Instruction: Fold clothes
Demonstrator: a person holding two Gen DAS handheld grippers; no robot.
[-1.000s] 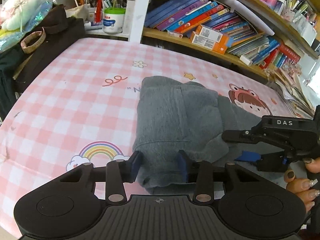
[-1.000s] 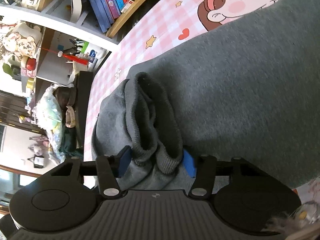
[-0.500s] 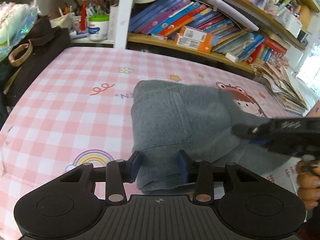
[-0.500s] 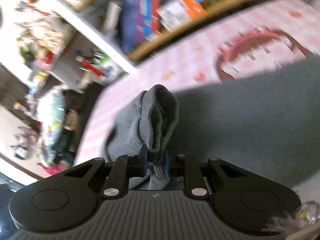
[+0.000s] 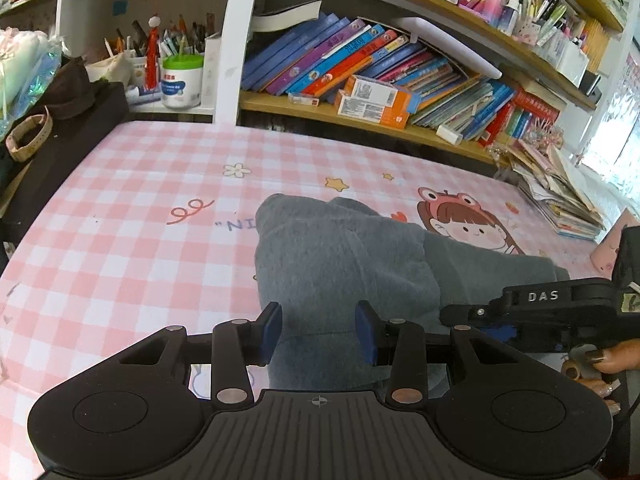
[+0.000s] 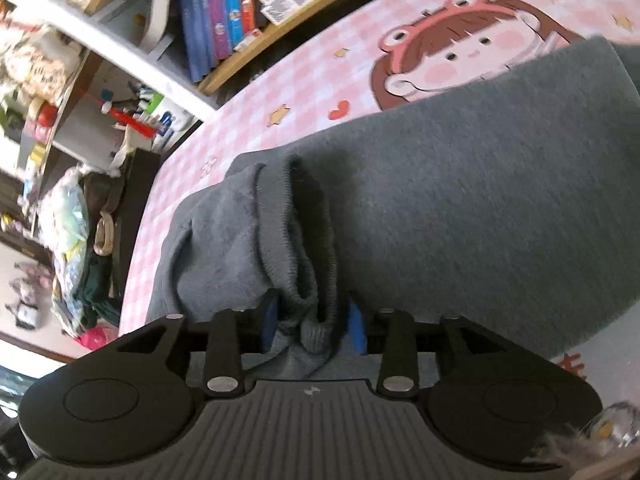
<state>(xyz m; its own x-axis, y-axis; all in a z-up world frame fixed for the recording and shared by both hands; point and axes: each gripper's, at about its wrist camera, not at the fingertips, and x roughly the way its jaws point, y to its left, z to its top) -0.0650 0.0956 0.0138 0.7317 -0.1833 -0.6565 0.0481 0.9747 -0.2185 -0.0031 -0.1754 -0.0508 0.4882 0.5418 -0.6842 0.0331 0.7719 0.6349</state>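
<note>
Right gripper [image 6: 312, 326], clamped on the ribbed edge half a second ago, is now parted around it, so grey garment [image 5: 344, 264] is judged released, doubled on checked sheet [image 5: 132, 216]; left gripper [image 5: 318, 332] hangs wide, empty.

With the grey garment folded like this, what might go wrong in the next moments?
1. The right gripper has a bunched cuff of the grey garment between its fingers, which do not look fully closed. If the cuff slips out, the fold may fall open.
2. The left gripper is open above the near edge and holds nothing, so a pull from the right may drag the whole pile across the pink checked cloth.
</note>
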